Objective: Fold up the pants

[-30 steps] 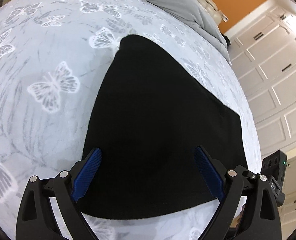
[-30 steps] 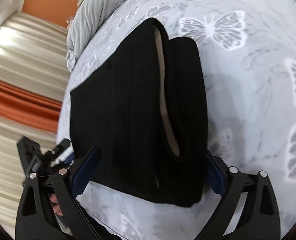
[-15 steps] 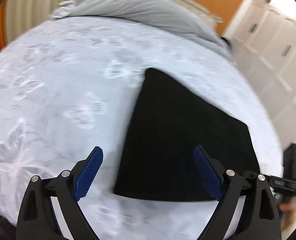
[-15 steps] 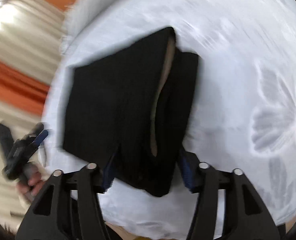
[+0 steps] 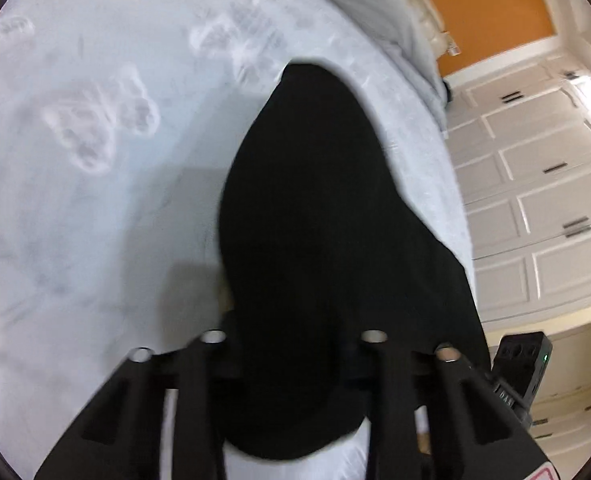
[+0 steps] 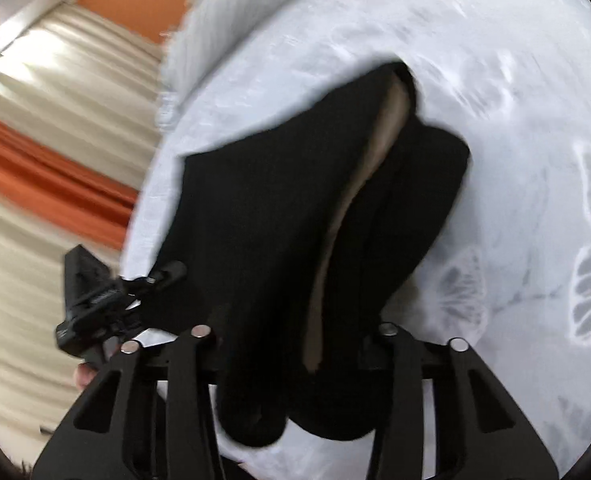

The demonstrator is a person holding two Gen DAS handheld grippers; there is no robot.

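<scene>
In the left wrist view, the left tongs (image 5: 293,360) were clamped on the near edge of the black pants (image 5: 327,216), which ran forward from between their arms over the butterfly-print bed (image 5: 95,184). In the right wrist view, the right tongs (image 6: 295,364) gripped the other near corner of the pants (image 6: 263,216), tan lining showing along a fold, with the left tongs (image 6: 107,300) at the cloth's left edge.

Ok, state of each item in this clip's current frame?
Black fabric pants: folded, near edge lifted off the bed.
Left tongs: shut on pants.
Right tongs: shut on pants.
White butterfly-print bedsheet: spread flat.
White panelled wardrobe doors: closed.
</scene>
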